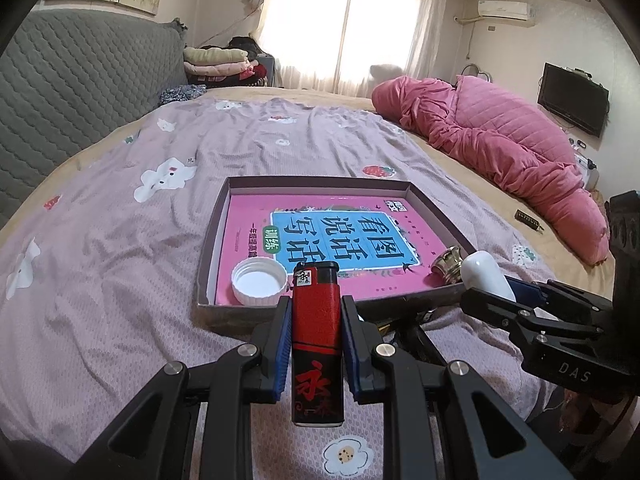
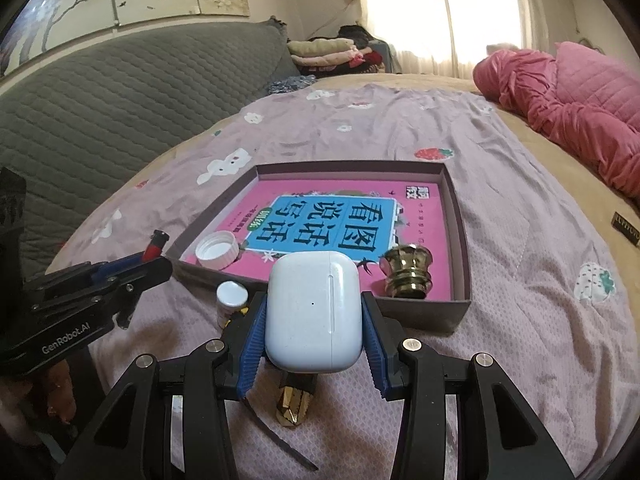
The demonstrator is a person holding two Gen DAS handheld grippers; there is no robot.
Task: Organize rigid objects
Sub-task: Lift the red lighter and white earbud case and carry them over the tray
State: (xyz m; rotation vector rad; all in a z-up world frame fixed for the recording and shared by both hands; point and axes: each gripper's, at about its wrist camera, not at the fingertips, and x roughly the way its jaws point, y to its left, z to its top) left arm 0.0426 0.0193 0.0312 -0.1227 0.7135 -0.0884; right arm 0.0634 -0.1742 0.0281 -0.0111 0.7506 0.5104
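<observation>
My left gripper (image 1: 315, 312) is shut on a red and black lighter (image 1: 316, 320), held just before the near wall of a shallow cardboard box (image 1: 216, 224). My right gripper (image 2: 314, 312) is shut on a white earbud case (image 2: 314, 312), also just short of the box (image 2: 460, 240). The box holds a pink book (image 1: 320, 236), a white bottle cap (image 1: 259, 282) at its near left and a brass knob (image 2: 406, 276) at its near right. The right gripper with the case shows in the left wrist view (image 1: 486, 276); the left gripper with the lighter shows in the right wrist view (image 2: 154, 250).
A small white-capped bottle (image 2: 231, 300) and a gold faceted object (image 2: 294, 404) lie on the purple bedsheet under my right gripper. A dark ribbed piece (image 1: 528, 220) lies to the right on the sheet. A pink quilt (image 1: 500, 140) is heaped at the far right.
</observation>
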